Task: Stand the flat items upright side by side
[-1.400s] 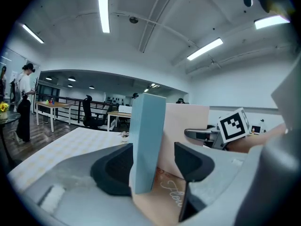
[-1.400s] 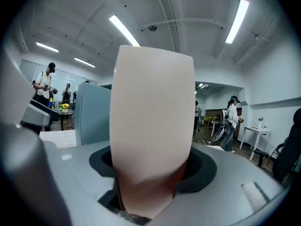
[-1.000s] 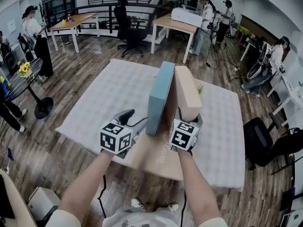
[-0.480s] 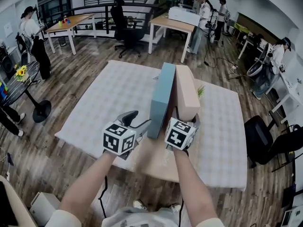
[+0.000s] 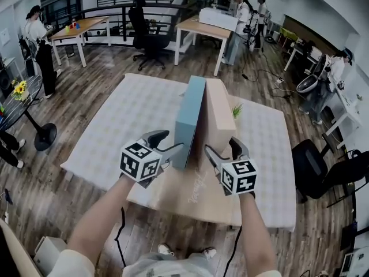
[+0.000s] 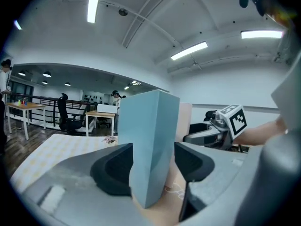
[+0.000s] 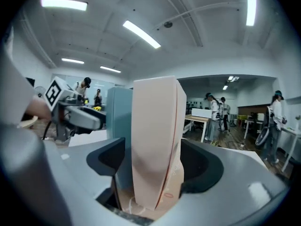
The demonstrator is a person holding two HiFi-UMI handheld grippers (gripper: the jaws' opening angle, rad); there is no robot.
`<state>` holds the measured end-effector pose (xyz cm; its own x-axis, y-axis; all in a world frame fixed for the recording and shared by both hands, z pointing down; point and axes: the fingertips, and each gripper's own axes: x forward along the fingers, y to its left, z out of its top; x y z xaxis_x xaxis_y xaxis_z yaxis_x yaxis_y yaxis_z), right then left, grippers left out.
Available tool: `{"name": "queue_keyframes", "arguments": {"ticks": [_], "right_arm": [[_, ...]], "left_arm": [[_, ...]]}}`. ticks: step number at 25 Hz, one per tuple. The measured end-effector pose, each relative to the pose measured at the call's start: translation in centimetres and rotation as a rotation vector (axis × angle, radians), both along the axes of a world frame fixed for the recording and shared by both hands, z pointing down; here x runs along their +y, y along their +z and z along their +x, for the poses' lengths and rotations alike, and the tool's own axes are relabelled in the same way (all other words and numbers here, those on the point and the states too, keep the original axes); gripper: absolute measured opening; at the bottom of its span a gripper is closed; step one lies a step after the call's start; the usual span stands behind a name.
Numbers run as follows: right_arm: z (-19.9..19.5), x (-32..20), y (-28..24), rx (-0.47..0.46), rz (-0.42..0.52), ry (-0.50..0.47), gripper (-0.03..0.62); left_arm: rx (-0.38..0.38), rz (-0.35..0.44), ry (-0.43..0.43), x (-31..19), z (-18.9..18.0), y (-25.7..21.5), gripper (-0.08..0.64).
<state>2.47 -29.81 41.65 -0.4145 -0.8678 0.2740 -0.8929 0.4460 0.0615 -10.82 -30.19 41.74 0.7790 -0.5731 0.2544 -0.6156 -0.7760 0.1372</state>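
Room: open office with wood floor, desks and people standing along the upper edge of the frame.
Table (image 5: 115, 131): checked cloth, filling the centre of the frame.
Tan sheet (image 5: 184, 192): lies flat at the lower centre, under the near ends of both boxes.
Blue box (image 5: 189, 120): upright at the centre, its long side against the pink box.
Pink box (image 5: 218, 117): upright, just right of the blue box.
Left gripper (image 5: 167, 144): jaws apart, straddling the blue box's near edge; the right pad stands clear.
Right gripper (image 5: 223, 150): jaws have just been opening, pink box between them, with gaps on both sides.
Change: right gripper has drawn back toward the lower right.
Meaning: the pink box stands unaided; the pair looks placed.
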Motion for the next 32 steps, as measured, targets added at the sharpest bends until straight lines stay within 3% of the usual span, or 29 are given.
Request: {"name": "queue_keyframes", "arguments": {"ticks": [5,14,16,32], "right_arm": [[1.6,0.7,1.7,0.061,-0.069,-0.128,0.357],[0.8,-0.1,3.1,0.002,-0.156,-0.238,0.295],[0.3,-0.1,3.0,-0.021,-0.159,-0.240,0.287],[-3.6,-0.3,2.6,-0.196,-0.125,-0.122,0.268]], "left_arm": [[-0.031,-0.005,0.057,-0.3,0.6,0.6,0.282],[-0.072,-0.023,0.093,-1.0,1.2,1.3,0.281],[-0.068,-0.026,0.090,-1.2,1.2,1.2,0.250],[-0.110,-0.002,0.126,-1.3,2.0,0.8,0.250]]}}
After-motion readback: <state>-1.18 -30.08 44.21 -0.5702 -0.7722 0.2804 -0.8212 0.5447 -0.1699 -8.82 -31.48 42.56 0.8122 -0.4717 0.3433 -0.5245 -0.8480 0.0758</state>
